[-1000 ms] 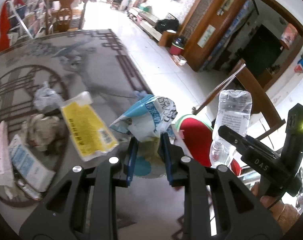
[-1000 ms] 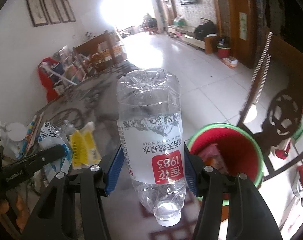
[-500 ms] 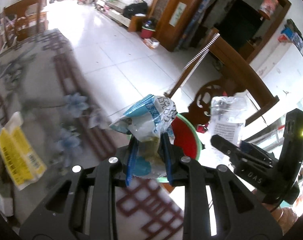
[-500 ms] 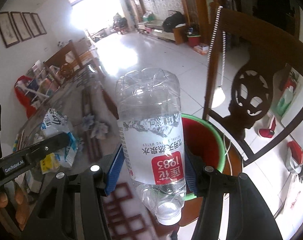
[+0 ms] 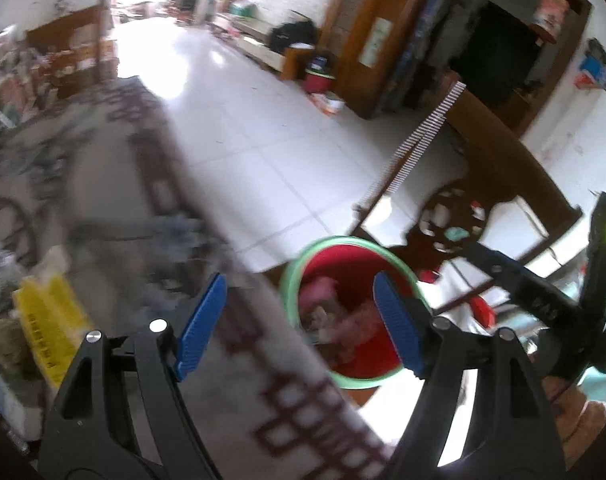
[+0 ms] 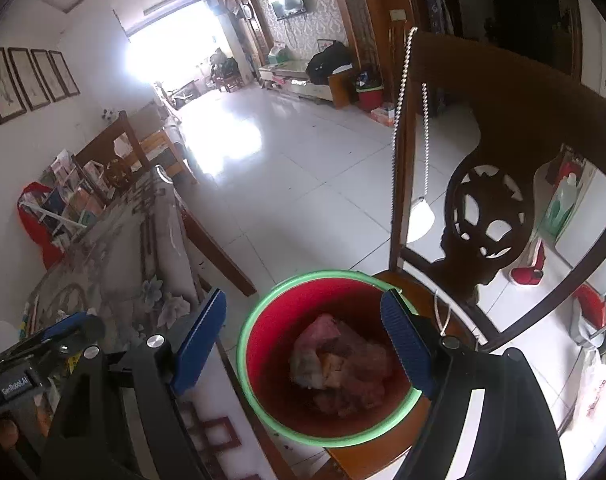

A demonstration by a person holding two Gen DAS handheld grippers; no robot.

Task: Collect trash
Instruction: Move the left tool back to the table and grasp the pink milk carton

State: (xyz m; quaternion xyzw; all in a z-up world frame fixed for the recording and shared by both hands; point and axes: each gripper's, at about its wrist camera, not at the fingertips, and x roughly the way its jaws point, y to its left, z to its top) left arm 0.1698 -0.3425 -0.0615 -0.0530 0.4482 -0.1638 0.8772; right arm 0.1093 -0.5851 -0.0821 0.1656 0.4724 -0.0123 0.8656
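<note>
**Opening both grippers over the red bucket**

Hanging above the red bucket, the right gripper points steeply down with its jaws opening and nothing between the blue pads. The bucket has a green rim and stands on the seat of a dark wooden chair, just beside the edge of the table. Inside it lies a crumpled heap of pinkish and brownish trash, seen straight down between the spread fingers.

The left gripper is over the table edge, its jaws also opening and bare of any load. One of its pads sits over the patterned tablecloth, the other over the bucket's mouth. The left wrist view is blurred, yet a yellow packet shows on the table at the left, with more wrappers around it that are too smeared to tell apart.

In the left wrist view the right gripper reaches in from the right edge; in the right wrist view the left gripper shows at the lower left, with fingers of the person's hand below it.
</note>
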